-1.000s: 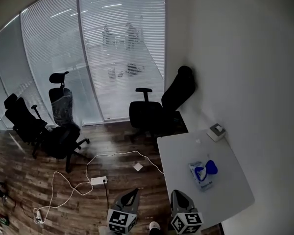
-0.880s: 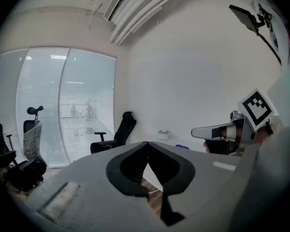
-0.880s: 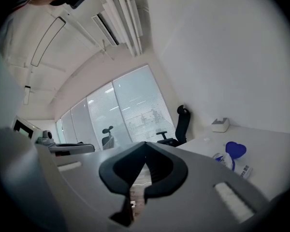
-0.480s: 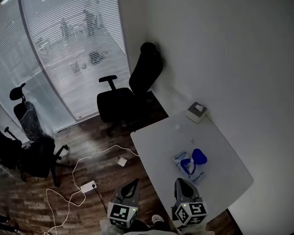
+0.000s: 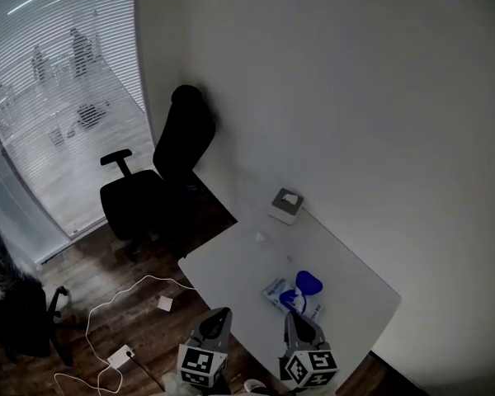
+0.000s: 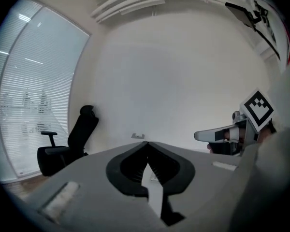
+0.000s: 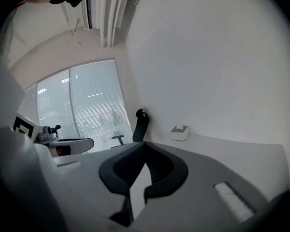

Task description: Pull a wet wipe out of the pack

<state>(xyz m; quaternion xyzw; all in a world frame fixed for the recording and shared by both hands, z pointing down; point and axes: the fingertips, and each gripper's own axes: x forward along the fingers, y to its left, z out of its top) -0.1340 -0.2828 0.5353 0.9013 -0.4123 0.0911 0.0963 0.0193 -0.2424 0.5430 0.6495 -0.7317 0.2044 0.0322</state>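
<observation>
Plastic pack [image 5: 287, 297] looks light, slippery; pinch at its blue lid [image 5: 308, 283]. Both left claw [image 5: 221, 313] and right claw [image 5: 294, 317] sit closed, empty.

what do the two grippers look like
They match. The left gripper and right gripper each have a grey wedge-shaped body tapering to the tip, black-lined jaws with ribbed pads, and a cube of black-and-white square markers at the back.
</observation>
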